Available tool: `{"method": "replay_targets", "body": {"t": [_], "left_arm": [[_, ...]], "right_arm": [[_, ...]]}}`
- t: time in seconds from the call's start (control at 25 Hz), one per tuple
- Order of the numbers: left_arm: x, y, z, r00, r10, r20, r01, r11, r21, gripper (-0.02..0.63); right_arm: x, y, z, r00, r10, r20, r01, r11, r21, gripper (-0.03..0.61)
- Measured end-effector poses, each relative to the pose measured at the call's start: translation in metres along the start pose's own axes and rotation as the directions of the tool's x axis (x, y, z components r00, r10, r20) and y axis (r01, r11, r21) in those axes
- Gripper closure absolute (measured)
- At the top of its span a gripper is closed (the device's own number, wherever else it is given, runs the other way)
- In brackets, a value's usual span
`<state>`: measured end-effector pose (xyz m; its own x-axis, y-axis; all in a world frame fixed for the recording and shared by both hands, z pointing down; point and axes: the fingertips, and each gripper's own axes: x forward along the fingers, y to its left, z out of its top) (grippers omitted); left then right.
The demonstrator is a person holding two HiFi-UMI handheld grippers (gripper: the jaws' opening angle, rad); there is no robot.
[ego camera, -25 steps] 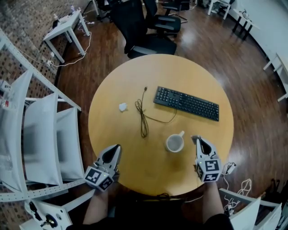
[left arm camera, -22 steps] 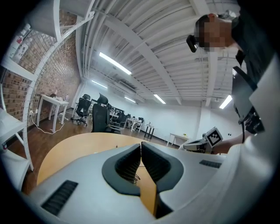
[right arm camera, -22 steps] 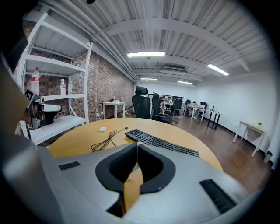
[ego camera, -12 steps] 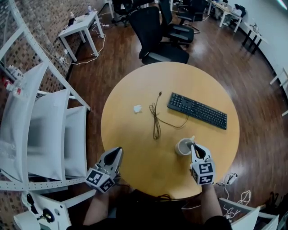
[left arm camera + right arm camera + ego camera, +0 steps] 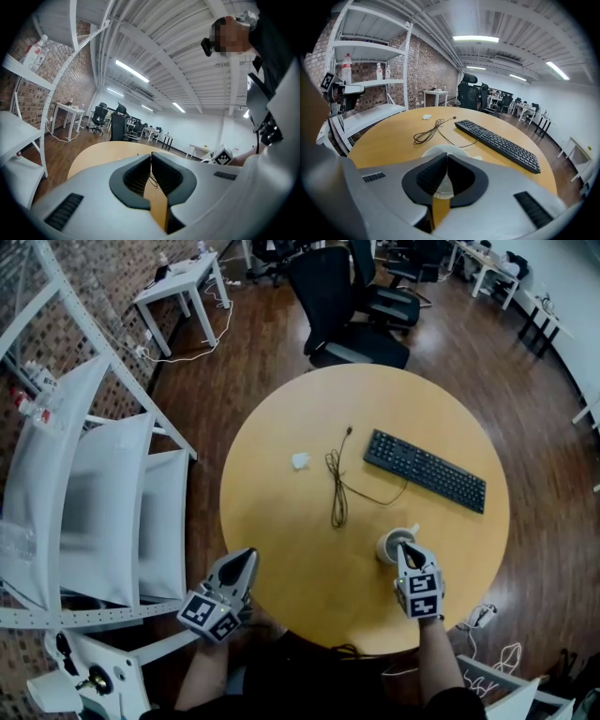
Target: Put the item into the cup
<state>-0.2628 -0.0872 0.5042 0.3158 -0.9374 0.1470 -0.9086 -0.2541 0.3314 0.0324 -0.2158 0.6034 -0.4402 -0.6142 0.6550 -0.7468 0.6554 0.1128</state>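
Well, the left gripper (image 5: 246,560) hangs off the near edge of the round worktop (image 5: 281,531) with its jaws pressed together and nothing between them; its own view shows the pads meeting in a thin seam. The right gripper (image 5: 404,548) sits right over the white cup (image 5: 387,544), its jaws only just beginning to part, tips all but touching, nothing gripped. Through them the right gripper view shows the cup's rim (image 5: 436,151) directly below.

The item (image 5: 300,460), a small crumpled white scrap, lies well apart from the cup on the far left of the worktop, beyond the coiled black cable (image 5: 337,491). A black keyboard (image 5: 425,471) lies at the far right.

The bottles (image 5: 346,68) on the shelving show only in the gripper views; their labels are too small to read. Each gripper's marker cube carries black-and-white squares, no words.
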Motion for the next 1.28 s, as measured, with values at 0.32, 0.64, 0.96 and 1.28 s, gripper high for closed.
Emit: {"method": "replay_targets", "body": {"t": [0.32,0.64,0.96,1.28], "left_arm": [[0.0,-0.001,-0.008,1.0,0.0,-0.018,0.0,1.0,-0.014,0.613],[0.002,-0.002,-0.006,1.0,-0.003,-0.028,0.002,1.0,0.0,0.614],[0.018,0.001,0.009,0.999,-0.051,-0.001,0.051,0.998,0.046,0.613],[0.036,-0.017,0.034,0.988,-0.151,0.021,0.149,0.985,0.091,0.614]], "right_arm": [[0.008,0.0,-0.009,1.0,0.021,-0.02,-0.019,0.999,0.05,0.526],[0.008,-0.004,-0.008,1.0,0.017,0.008,-0.017,0.997,0.077,0.525],[-0.018,-0.021,0.021,0.988,-0.041,0.151,0.019,0.989,0.144,0.525],[-0.085,-0.051,0.039,0.927,-0.158,0.34,0.082,0.97,0.227,0.525]]}}
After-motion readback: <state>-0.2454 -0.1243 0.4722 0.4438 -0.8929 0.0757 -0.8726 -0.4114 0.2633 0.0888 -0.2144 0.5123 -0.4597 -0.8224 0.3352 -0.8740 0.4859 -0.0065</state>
